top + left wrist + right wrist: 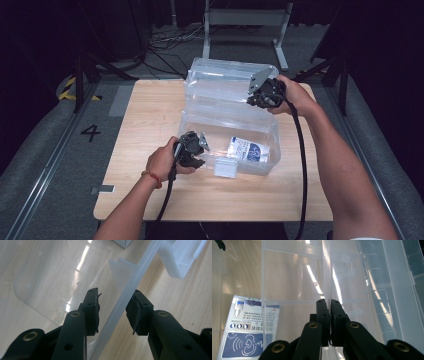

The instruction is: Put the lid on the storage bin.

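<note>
Right tongs (329, 302) pinching lid (225, 80) at 1 o'clock; left tongs (113, 308) spread astride bin wall (140, 272) at 7.

Clear plastic box (200, 112), blue-and-white packet (247, 149), black claws.

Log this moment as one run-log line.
left gripper: open, jaws astride bin front wall | right gripper: shut on lid, held raised | packet: flat inside bin

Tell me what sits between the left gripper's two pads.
The clear box's near rim runs between the left gripper's pads, which stand open beside it, seen in the left gripper view.
</note>
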